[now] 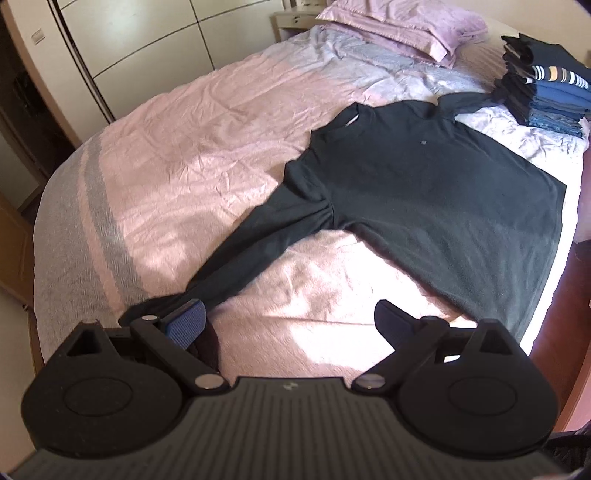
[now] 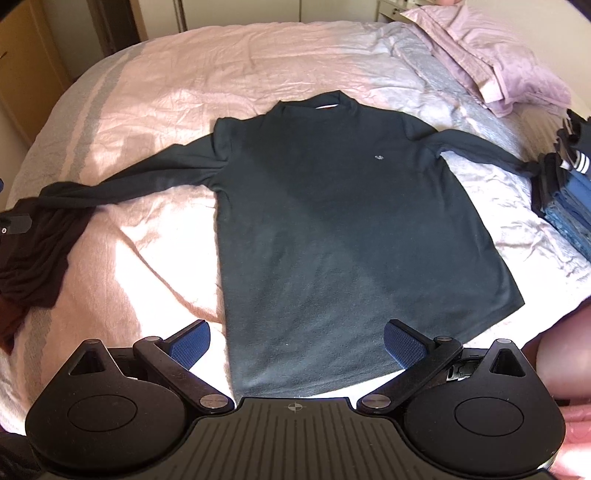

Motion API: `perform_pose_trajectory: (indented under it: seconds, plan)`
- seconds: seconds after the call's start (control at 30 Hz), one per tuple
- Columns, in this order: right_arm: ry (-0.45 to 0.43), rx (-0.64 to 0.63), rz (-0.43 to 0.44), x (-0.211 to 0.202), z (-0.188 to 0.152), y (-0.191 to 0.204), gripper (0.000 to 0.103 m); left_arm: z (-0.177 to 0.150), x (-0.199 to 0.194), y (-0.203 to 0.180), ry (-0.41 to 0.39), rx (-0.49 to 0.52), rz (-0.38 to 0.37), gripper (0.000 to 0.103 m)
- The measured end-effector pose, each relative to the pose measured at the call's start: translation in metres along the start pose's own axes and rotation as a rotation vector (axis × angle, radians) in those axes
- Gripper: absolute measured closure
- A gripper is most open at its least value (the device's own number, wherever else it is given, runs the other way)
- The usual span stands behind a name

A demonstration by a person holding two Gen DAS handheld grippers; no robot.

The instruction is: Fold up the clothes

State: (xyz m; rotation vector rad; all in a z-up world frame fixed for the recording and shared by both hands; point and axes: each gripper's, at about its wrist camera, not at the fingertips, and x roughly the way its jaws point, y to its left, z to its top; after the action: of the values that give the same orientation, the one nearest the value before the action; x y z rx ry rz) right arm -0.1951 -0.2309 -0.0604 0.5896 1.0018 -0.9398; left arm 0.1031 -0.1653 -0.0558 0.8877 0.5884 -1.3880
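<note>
A dark long-sleeved shirt (image 2: 351, 206) lies flat and face up on the pink bed, both sleeves spread out; it also shows in the left wrist view (image 1: 424, 192). My left gripper (image 1: 291, 321) is open, hovering by the cuff end of one sleeve (image 1: 236, 266), with its left pad next to the cuff. My right gripper (image 2: 295, 343) is open just above the shirt's bottom hem (image 2: 306, 384), holding nothing. The other sleeve (image 2: 480, 151) reaches toward the stacked clothes.
A stack of folded clothes (image 1: 546, 96) sits at the bed's right side, also in the right wrist view (image 2: 569, 199). Purple pillows (image 1: 402, 26) lie at the head. A dark crumpled garment (image 2: 33, 243) lies at the bed's left edge. A wardrobe (image 1: 129, 48) stands beyond.
</note>
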Motion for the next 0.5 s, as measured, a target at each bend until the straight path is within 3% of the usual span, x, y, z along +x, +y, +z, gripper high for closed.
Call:
perform_pose_trajectory:
  seconds: [0.27, 0.5]
  plan:
    - [0.004, 0.016, -0.039, -0.003, 0.003, 0.028, 0.001, -0.007, 0.009, 0.039, 0.0, 0.008, -0.008, 0.007]
    - [0.071, -0.011, -0.05, 0.007, -0.009, 0.041, 0.001, -0.015, 0.015, 0.042, 0.022, 0.018, -0.031, 0.007]
